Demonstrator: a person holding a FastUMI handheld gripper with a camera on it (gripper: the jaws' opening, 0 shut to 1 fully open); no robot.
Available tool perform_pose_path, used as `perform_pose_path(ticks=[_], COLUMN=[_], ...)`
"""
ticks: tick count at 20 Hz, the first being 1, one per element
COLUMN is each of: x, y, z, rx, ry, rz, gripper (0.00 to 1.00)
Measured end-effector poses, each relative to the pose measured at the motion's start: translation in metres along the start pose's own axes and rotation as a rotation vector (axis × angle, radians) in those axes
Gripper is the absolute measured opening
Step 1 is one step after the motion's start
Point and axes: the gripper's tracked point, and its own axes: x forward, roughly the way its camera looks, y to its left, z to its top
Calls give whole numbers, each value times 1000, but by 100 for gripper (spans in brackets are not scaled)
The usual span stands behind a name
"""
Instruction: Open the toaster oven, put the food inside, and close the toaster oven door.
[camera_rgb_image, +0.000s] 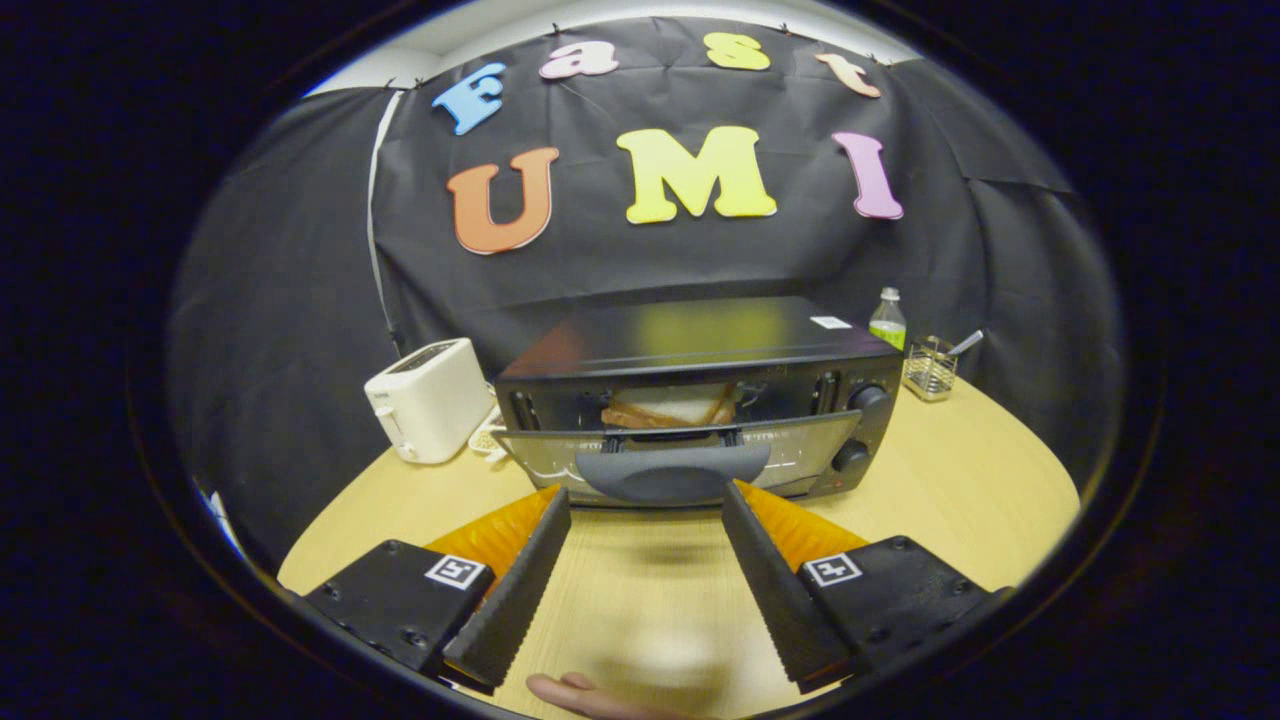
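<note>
With my jaws (645, 500) spread apart and empty, I see the oven door (680, 455) half-closed at twelve o'clock, toast (668, 404) inside.

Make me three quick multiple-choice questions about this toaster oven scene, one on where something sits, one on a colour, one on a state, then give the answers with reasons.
1. Where is the slice of toast?
A. Inside the black toaster oven
B. On the wooden table
C. In the white pop-up toaster

2. What colour is the curved handle on the oven's glass door?
A. White
B. Dark grey
C. Orange

3. What state is the gripper in?
A. Shut on the handle
B. Shut on the toast
C. Open

Answers: 1 A, the toast shows through the gap above the partly open door. 2 B, the handle is dark grey against the glass. 3 C, its ridged fingers stand wide apart, one near each end of the handle.
</note>
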Motion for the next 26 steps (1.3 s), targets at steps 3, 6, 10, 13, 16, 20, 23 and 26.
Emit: perform_pose_path(ticks=[3,6,10,13,16,20,23,26], x=[-20,-43,-73,-96,-119,-146,-161,-172], y=[1,-1,-13,-21,-37,-33,-47,-59], z=[12,24,46,62,73,87,107,126], rx=[-20,-12,-27,-37,-69,-33,-35,-41], ry=[-39,-60,-109,-165,-203,-229,-265,-326], rz=[5,22,7,-7,-86,-63,-104,-150], gripper=[100,100,100,100,100,100,100,100])
